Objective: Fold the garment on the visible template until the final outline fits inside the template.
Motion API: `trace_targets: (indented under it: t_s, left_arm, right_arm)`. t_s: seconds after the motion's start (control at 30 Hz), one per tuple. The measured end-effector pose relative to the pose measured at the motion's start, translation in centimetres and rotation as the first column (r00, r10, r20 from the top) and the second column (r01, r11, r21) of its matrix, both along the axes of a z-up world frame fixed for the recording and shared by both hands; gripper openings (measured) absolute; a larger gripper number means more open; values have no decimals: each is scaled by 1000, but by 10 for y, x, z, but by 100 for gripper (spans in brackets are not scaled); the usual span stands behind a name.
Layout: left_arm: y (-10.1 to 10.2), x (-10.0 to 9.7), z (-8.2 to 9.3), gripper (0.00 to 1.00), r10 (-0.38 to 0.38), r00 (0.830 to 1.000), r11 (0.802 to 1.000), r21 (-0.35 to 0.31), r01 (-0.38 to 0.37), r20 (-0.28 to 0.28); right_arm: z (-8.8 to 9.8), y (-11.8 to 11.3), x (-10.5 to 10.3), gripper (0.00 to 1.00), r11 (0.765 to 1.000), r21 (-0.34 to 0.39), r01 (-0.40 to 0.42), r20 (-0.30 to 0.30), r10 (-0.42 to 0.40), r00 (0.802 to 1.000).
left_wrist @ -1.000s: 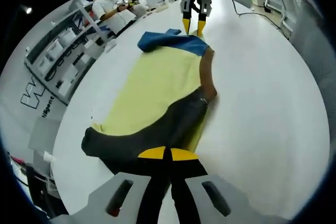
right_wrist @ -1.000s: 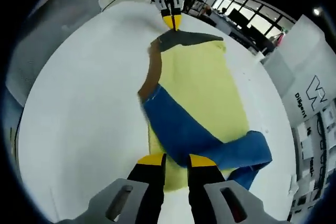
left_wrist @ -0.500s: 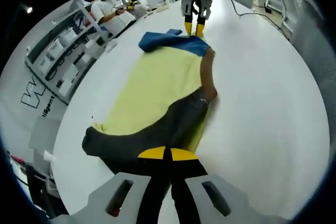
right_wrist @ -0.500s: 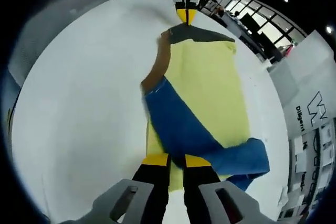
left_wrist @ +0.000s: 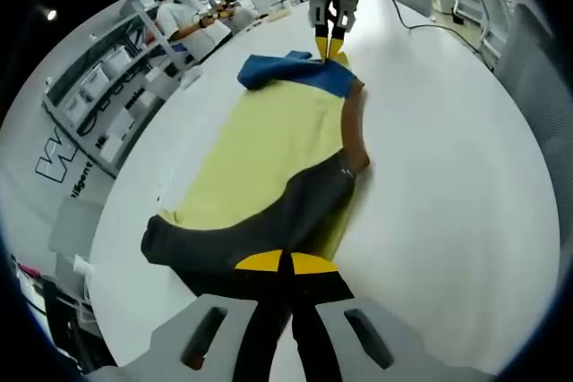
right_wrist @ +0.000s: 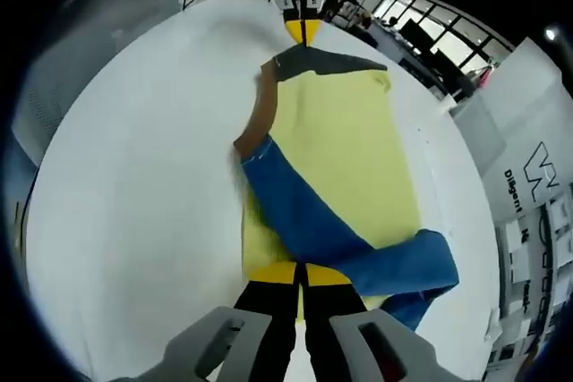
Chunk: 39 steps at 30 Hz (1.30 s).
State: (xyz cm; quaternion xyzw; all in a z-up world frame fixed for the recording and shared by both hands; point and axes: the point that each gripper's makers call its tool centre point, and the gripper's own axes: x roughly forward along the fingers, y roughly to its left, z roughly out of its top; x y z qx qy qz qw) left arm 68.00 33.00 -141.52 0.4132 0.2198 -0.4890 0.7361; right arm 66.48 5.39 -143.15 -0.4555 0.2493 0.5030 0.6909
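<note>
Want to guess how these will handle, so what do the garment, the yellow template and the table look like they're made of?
Garment: soft woven cloth, matte; it creases and drapes. Template: thin matte sheet, perhaps felt or paper, lying flat. Table: smooth white hard surface, possibly laminate, faint sheen.

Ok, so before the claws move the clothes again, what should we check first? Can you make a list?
1. Left claw pinching the dark gray end of the garment: ok, its jaws are closed on the cloth.
2. Right claw pinching the blue end: ok, closed on the cloth.
3. Yellow template in view: ok, it lies flat on the white table.
4. Garment fits inside the template: not ok, the blue end hangs past its edge and the brown middle part sits off the side.
5. Grip is firm enough to lift: cannot tell.
</note>
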Motion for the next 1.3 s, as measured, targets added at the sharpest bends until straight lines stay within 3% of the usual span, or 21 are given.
trace_targets:
  t_s: [0.4, 0.6, 1.3]
  left_arm:
    - [3, -13, 12, 0, -1, 1000, 1000, -12, 0, -15]
    - [6, -26, 16, 0, -3, 999, 1000, -14, 3, -33]
    - [21, -133, 14, 0, -24, 987, 1000, -23, 21, -157]
  right_arm:
    - [19, -1, -9, 0, 997, 65, 33, -26, -32, 999]
    - [29, 3, -26, 0, 997, 79, 22, -29, -20, 999]
    - [34, 15, -128, 0, 994, 101, -37, -111, 48, 993]
